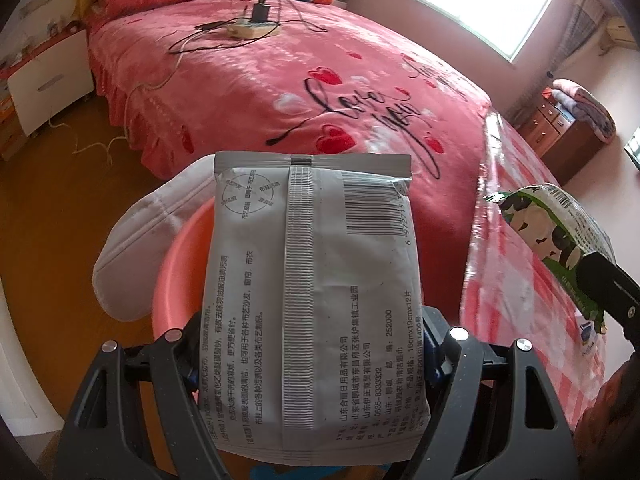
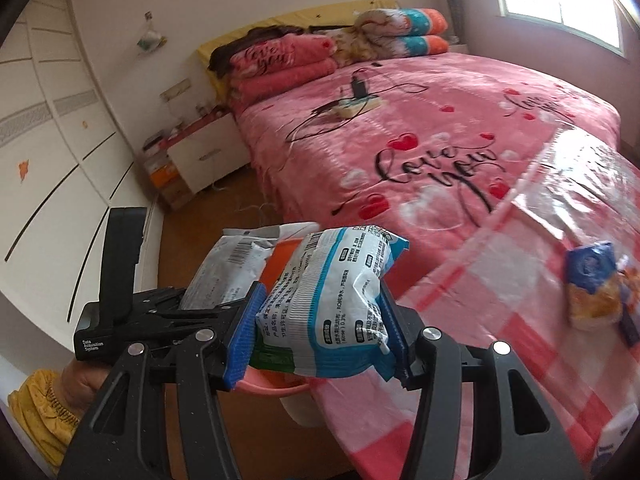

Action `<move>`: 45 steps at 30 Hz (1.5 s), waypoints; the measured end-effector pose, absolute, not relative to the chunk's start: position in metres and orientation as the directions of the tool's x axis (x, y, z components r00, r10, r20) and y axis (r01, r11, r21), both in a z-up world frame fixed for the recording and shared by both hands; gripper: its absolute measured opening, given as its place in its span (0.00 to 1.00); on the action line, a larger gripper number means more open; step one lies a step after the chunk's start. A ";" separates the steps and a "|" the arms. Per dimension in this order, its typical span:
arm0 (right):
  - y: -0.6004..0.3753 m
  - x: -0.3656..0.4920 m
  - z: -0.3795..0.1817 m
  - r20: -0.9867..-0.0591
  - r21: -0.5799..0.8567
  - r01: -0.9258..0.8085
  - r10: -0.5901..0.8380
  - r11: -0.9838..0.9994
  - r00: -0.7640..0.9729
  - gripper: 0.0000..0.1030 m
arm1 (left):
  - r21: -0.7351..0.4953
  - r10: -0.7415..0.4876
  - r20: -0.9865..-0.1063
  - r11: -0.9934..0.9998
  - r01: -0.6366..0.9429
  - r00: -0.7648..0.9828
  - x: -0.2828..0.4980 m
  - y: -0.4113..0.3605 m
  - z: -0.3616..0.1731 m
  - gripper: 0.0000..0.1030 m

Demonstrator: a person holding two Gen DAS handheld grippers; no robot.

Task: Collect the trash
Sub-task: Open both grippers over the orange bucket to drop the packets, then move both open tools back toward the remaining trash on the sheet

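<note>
L gripper (image 1: pixel 310 354) clamped on grey wipes pack (image 1: pixel 310 304), pinched low on both side edges, most of the pack standing free above the pads. R gripper (image 2: pixel 320 312) clamped on blue/white pack (image 2: pixel 332 300), squeezed across the middle, film buckled.

Both packs hang over the pink basin (image 1: pixel 176 276), which sits just past the worktop (image 1: pixel 520 280) edge w/ white cloth (image 1: pixel 140 240) draped on its far rim. In R view I see orange + green stuff already inside it, can't ID.

Risks imo:
- L grip is low, pack top-heavy; could pivot or slide out if I tilt fwd before I'm centred over the basin, then it lands on the floor.
- Grippers are near each other; releasing both at once could make packs knock + bounce off the rim.
- Another wrapper (image 2: pixel 596 288) on worktop, blurred, not collected yet.

Pose: L pointing fwd, level-ish, toward bed (image 1: pixel 320 80). R comes in from the right, angled left over the basin, my L hand (image 2: pixel 86 384) visible beside it.
</note>
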State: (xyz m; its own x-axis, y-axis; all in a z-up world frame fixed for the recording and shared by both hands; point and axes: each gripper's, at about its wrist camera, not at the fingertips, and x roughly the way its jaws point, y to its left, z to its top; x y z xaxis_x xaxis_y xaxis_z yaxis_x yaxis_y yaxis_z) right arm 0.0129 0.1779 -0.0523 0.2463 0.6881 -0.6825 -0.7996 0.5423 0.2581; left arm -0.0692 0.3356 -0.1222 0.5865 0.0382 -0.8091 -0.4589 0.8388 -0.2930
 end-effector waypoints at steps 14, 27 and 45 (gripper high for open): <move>0.198 0.005 -0.062 -0.684 0.184 -0.820 0.670 0.542 0.289 0.90 | -0.185 0.158 -0.832 0.824 -0.535 0.532 -0.076 0.353 -0.134 0.81; 0.121 0.026 -0.046 -0.629 0.229 -0.699 0.651 0.677 0.425 0.92 | -0.078 0.235 -0.786 0.880 -0.468 0.572 -0.060 0.315 -0.101 0.85; 0.044 0.028 -0.047 -0.569 0.247 -0.574 0.596 0.781 0.566 0.93 | -0.073 0.163 -0.736 0.946 -0.316 0.657 -0.032 0.240 -0.068 0.87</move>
State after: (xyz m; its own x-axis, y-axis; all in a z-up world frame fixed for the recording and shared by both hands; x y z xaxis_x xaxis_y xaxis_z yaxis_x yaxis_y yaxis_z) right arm 0.0277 0.0440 -0.0472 0.5662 0.5962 -0.5693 -0.5739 0.7808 0.2469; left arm -0.0324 0.2404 -0.0675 0.6569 0.1627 -0.7362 -0.3160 0.9459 -0.0729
